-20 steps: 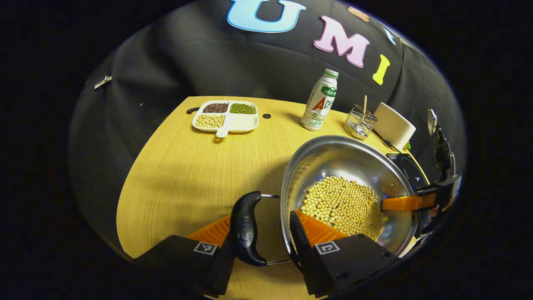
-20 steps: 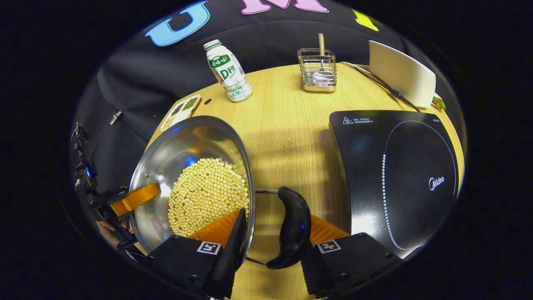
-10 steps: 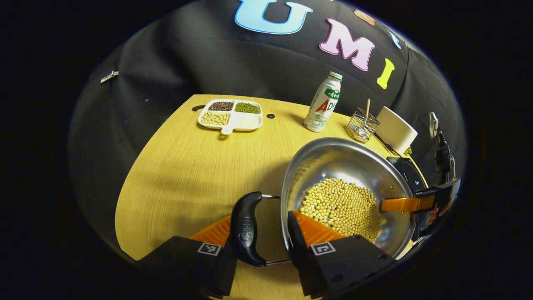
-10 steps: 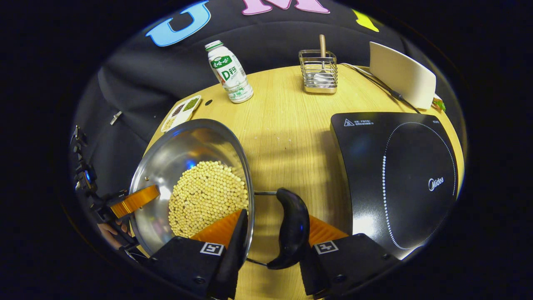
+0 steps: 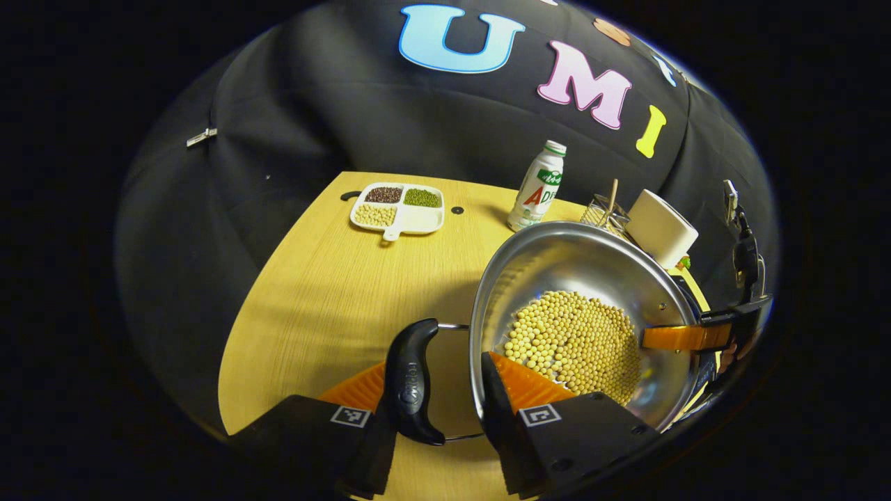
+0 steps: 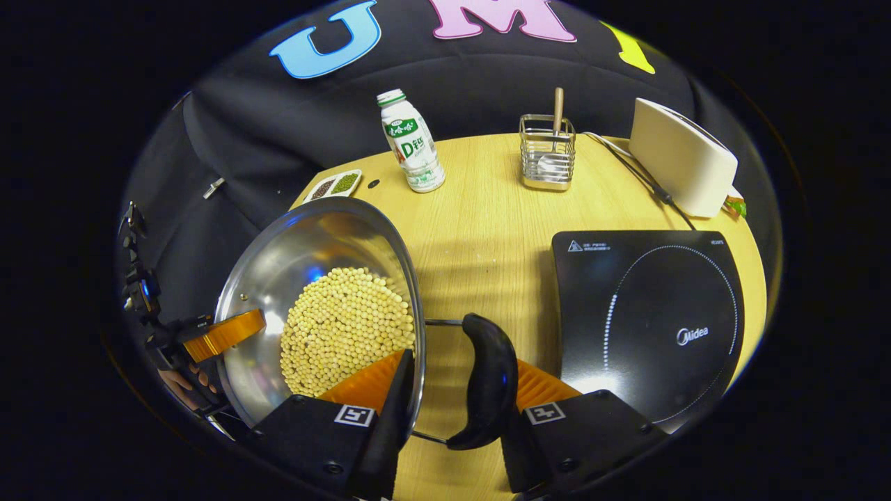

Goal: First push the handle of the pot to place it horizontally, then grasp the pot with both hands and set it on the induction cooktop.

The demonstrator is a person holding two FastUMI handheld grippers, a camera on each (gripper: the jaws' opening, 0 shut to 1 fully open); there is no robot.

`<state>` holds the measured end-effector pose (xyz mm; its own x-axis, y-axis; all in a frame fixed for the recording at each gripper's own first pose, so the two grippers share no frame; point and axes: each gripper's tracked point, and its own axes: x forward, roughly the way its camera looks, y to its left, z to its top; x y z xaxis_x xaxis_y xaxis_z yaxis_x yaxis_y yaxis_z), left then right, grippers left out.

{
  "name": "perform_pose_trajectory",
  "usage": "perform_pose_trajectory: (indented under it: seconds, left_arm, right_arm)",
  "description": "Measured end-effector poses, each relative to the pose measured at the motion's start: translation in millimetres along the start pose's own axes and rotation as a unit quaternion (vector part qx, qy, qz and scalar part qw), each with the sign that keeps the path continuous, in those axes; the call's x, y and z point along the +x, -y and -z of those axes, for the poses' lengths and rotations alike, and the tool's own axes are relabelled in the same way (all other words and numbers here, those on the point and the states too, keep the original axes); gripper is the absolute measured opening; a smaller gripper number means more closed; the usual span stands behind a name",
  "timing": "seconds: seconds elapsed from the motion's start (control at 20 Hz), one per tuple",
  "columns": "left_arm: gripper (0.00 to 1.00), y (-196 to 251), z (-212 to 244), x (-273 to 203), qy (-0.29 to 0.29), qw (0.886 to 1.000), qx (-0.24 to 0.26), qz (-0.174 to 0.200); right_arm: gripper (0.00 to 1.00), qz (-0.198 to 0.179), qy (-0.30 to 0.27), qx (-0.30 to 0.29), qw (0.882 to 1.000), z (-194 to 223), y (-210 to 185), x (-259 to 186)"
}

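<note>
A black cloth wall stood behind a round wooden table, on which the whole work took place. The left gripper was closed only partly: one finger lay outside the black left handle and the other inside the rim of the pot, so the handle and the pot wall sat between them. Whether both fingers really pressed I cannot tell, because a small gap seemed to remain. The right gripper stood in the mirrored way, one finger inside the rim and one outside the right handle, again with no clear sign of firm pressing. Both handles lay out sideways, so the first step seemed done.

The pot, half full of soybeans, hung between the two grippers beside the induction cooktop, not yet over it. Compared with a second ago, the table looked smaller and lower in both views, and in the left gripper view the pot rim now covered part of the wire holder. I judge that the pot was lifted and was rising, so the carrying step had begun. Next it would need to travel sideways to the cooktop's ring, kept level so that the beans do not spill.

Farther off stood a milk bottle, a white box and a divided dish of beans, all well apart from the pot
</note>
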<state>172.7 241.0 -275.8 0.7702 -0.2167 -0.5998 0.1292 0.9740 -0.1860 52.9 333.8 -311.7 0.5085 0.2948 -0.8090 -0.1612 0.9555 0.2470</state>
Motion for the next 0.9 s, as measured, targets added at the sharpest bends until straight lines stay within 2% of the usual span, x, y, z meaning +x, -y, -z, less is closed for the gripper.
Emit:
perform_pose_trajectory:
  seconds: [0.15, 0.25, 0.3, 0.35, 0.4, 0.9]
  left_arm:
    - [0.63, 22, -4, -19, 0.002, 1.0, -0.004, -0.004]
    - [0.63, 39, -5, -30, 0.004, 1.0, -0.01, -0.006]
    - [0.63, 48, -5, -35, 0.003, 1.0, -0.014, -0.006]
    - [0.63, 57, -5, -39, 0.006, 1.0, -0.016, -0.006]
    - [0.63, 65, -6, -43, 0.007, 1.0, -0.018, -0.006]
    - [0.63, 142, -19, -53, 0.018, 1.0, -0.009, -0.006]
  right_arm:
    - [0.59, -0.003, 0.004, -0.004, 1.0, -6, 11, -27]
    - [0.63, -0.006, 0.001, -0.006, 1.0, -8, 21, -42]
    - [0.63, -0.007, 0.003, -0.009, 1.0, -10, 27, -50]
    - [0.58, -0.007, 0.006, -0.012, 1.0, -13, 33, -56]
    - [0.63, -0.007, 0.011, -0.017, 1.0, -16, 39, -63]
    - [0.63, -0.012, 0.035, -0.014, 0.999, -30, 101, -105]
